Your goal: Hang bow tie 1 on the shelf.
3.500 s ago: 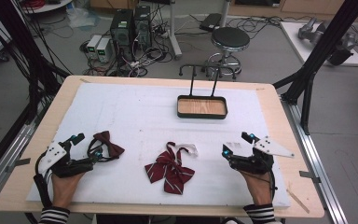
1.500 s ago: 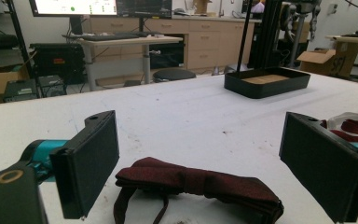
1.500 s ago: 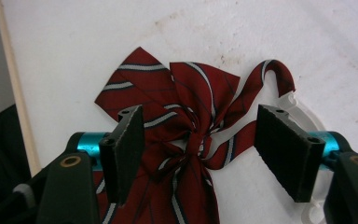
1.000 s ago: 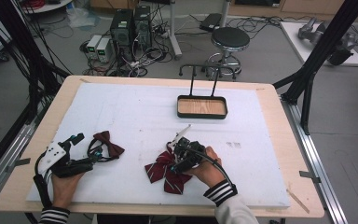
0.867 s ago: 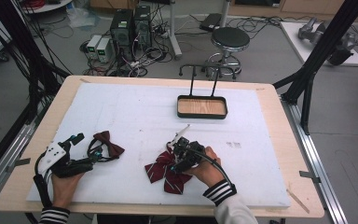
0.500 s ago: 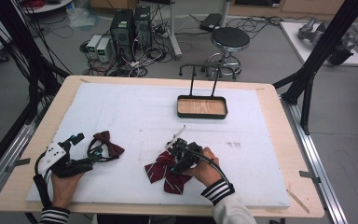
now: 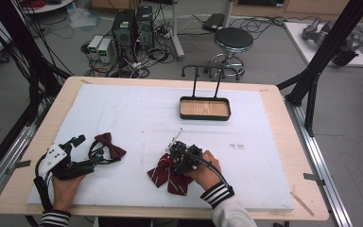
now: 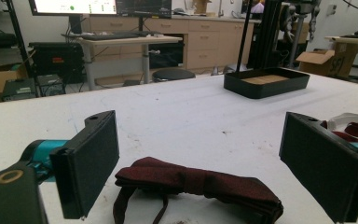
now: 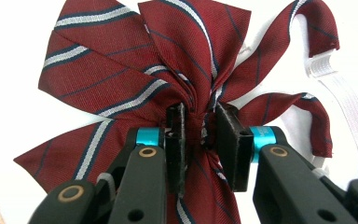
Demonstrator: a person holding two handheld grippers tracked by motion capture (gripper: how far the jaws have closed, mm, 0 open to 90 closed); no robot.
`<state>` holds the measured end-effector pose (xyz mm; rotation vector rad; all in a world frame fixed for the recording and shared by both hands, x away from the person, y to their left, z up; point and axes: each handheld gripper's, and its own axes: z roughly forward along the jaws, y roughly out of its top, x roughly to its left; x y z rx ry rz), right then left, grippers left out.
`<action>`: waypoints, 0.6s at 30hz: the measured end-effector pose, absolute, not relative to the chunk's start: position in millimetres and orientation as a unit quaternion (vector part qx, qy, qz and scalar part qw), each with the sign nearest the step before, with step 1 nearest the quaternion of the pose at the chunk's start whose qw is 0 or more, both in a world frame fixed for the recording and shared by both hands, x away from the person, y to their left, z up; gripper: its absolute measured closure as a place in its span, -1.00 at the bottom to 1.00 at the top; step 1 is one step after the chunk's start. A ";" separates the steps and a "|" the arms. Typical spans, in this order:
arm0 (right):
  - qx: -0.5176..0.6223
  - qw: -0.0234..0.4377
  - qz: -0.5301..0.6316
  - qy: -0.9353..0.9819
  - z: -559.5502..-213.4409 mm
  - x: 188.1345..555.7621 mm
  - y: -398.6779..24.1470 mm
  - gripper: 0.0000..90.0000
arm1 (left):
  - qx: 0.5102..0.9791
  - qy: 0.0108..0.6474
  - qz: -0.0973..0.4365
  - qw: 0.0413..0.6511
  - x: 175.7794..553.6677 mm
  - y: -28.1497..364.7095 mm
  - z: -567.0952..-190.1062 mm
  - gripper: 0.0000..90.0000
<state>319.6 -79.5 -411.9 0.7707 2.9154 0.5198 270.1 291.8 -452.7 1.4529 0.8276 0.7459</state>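
Where the right gripper points down near the front edge of the table, its jaws have just been closing and now pinch the gathered middle knot of the striped bow tie. Striped bow tie: dark red with pale and navy stripes, lying flat on the white mat, white strap trailing beside it. Left gripper: jaws wide apart, resting toward the front left corner, touching nothing. Plain bow tie: dark red, lying between those jaws. Tray: black-rimmed, wooden floor, toward the back edge, well apart from both ties.
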 end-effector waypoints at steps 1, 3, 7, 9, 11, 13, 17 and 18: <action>0.252 0.041 0.169 0.952 -411.8 319.4 -79.1 0.65 | 0.629 0.358 0.323 0.609 270.1 291.8 -452.6 -0.73; 0.253 0.041 0.170 0.952 -411.9 319.7 -79.1 0.66 | 0.629 0.358 0.323 0.610 270.1 291.7 -452.7 -0.73; 0.259 0.034 0.172 0.950 -411.6 320.6 -80.2 0.67 | 0.630 0.358 0.323 0.609 270.2 292.0 -452.6 -0.73; 0.259 0.034 0.172 0.950 -411.6 320.5 -80.1 0.67 | 0.629 0.358 0.322 0.609 270.1 291.9 -452.7 -0.73; 0.262 0.031 0.173 0.949 -411.2 320.9 -80.6 0.67 | 0.629 0.359 0.322 0.609 270.1 291.9 -452.7 -0.73; 0.264 0.029 0.176 0.948 -411.1 321.2 -81.1 0.67 | 0.630 0.358 0.323 0.609 270.2 292.0 -452.6 -0.73; 0.269 0.028 0.185 0.945 -408.5 321.1 -82.4 0.69 | 0.629 0.359 0.323 0.609 270.2 292.2 -452.6 -0.73; 0.271 0.029 0.192 0.943 -407.2 321.1 -83.3 0.69 | 0.629 0.359 0.323 0.609 270.2 292.2 -452.7 -0.73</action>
